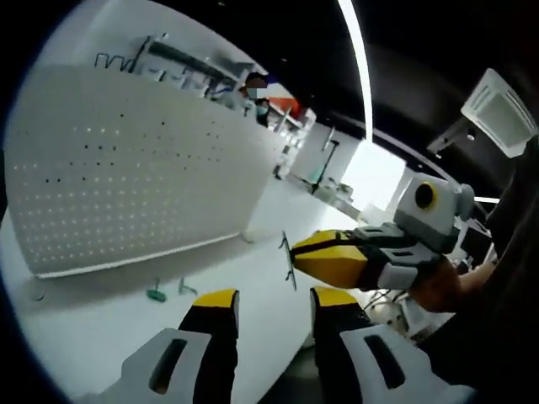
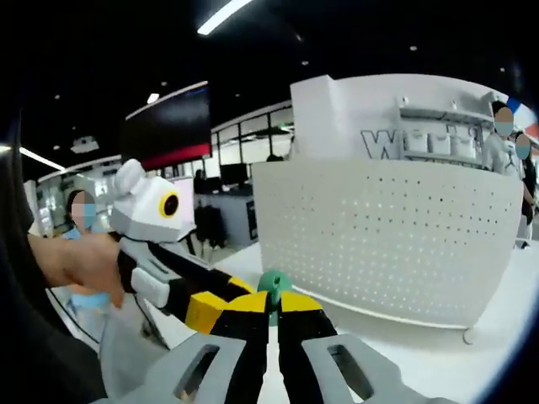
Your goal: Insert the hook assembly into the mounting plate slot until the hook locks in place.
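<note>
Both tongs are raised in front of the white pegboard (image 1: pixel 126 168), and they do different jobs. In the right gripper view, the right gripper (image 2: pixel 274 313) rises from the bottom centre with its yellow-tipped jaws pinched nearly together on a small green-headed hook (image 2: pixel 270 284), whose rounded green end pokes up just above the tips. That grip leaves the end free, which I judge is meant for feeding it into a hole. In the left gripper view the same hook reads as a thin dark wire (image 1: pixel 288 259) standing at the tip of the right gripper (image 1: pixel 296 255), which comes in from the right of the frame with a person's hand (image 1: pixel 442 286) behind it.

At the bottom centre of that view, the left gripper (image 1: pixel 274 305) has its jaws parted around nothing, so it is released; in the right gripper view it reaches in from the left (image 2: pixel 206 307), close beside the right gripper's tips, probably ready to steady the hook.

On the white table (image 1: pixel 93 337), two more small hooks (image 1: pixel 168 290) lie at lower left below the pegboard's bottom edge.

Rows of small holes cover the pegboard, which fills the right half of the right gripper view (image 2: pixel 387 236). The held hook is near it but not yet touching, so the insertion has not started.
</note>
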